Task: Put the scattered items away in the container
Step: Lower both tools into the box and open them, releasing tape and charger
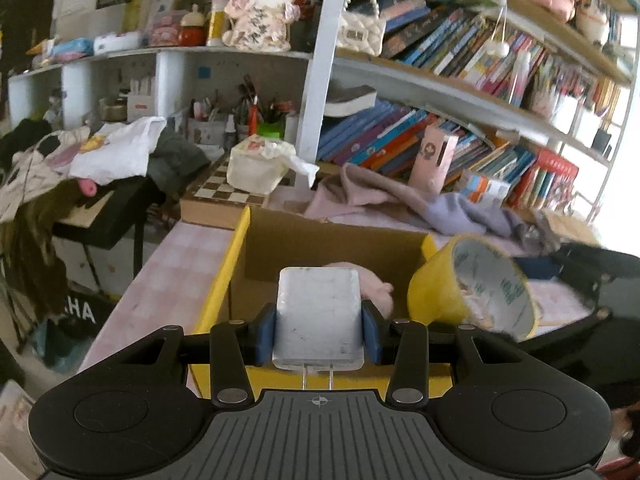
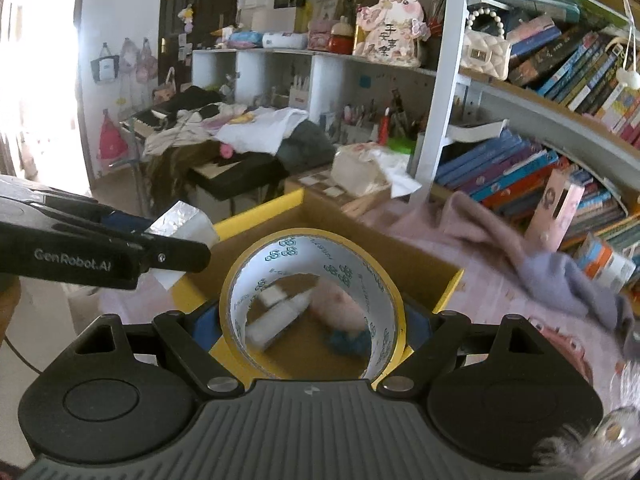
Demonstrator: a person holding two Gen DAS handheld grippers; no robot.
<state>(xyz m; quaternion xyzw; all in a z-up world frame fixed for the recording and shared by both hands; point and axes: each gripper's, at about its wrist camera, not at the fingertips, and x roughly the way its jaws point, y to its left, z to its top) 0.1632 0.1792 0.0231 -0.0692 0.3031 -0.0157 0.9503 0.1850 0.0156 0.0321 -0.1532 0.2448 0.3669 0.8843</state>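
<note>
Both loads hang over the box [image 2: 400, 240] at frame centre — left gripper [image 1: 319, 330] fingers clamped on a silver block [image 1: 319, 312], right gripper [image 2: 312, 322] fingers clamped on the tape roll [image 2: 312, 304], hole facing the lens.

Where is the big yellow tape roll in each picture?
Left wrist view: the yellow tape roll is at lower right, beside the cardboard box.
Right wrist view: the roll is at lower centre, held in the right claw.
Shared landmark: the box.
</note>
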